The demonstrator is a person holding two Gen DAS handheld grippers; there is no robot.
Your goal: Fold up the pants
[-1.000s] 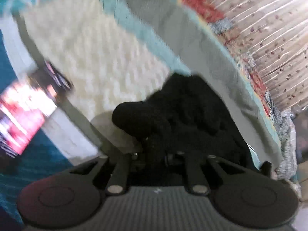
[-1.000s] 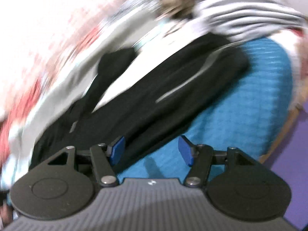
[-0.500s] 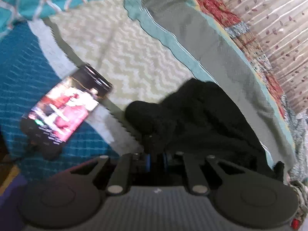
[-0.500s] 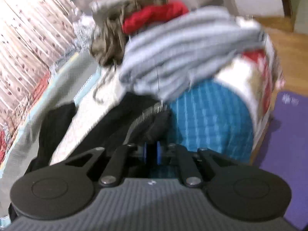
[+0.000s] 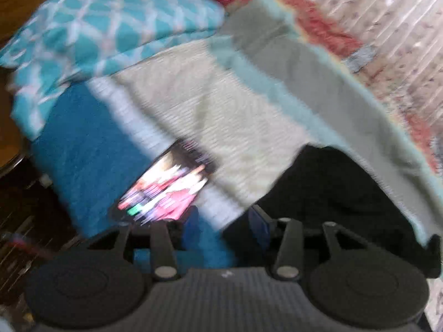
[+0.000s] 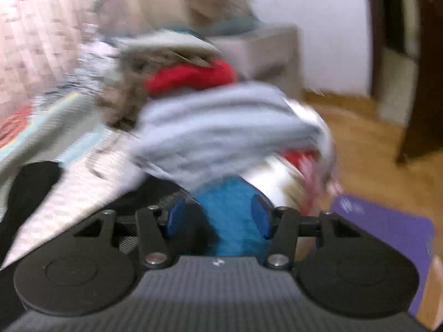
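The black pants lie on the bed, partly under a grey-green blanket edge, just right of my left gripper. Its jaws are opening, and between the blue pads only teal and white bedding shows. In the right wrist view the pants stretch along the left and reach close to the left finger. My right gripper hovers over teal bedding, its jaws also opening with no cloth between them. Both views are motion-blurred.
A lit phone lies on the bed ahead of the left gripper, with a teal patterned pillow beyond. A pile of clothes with a grey striped piece and a red one sits ahead of the right gripper. A purple mat covers the floor.
Half a second ago both grippers were shut on the black pants; now both have let go and opened. Both have lifted and drawn back from the fabric.
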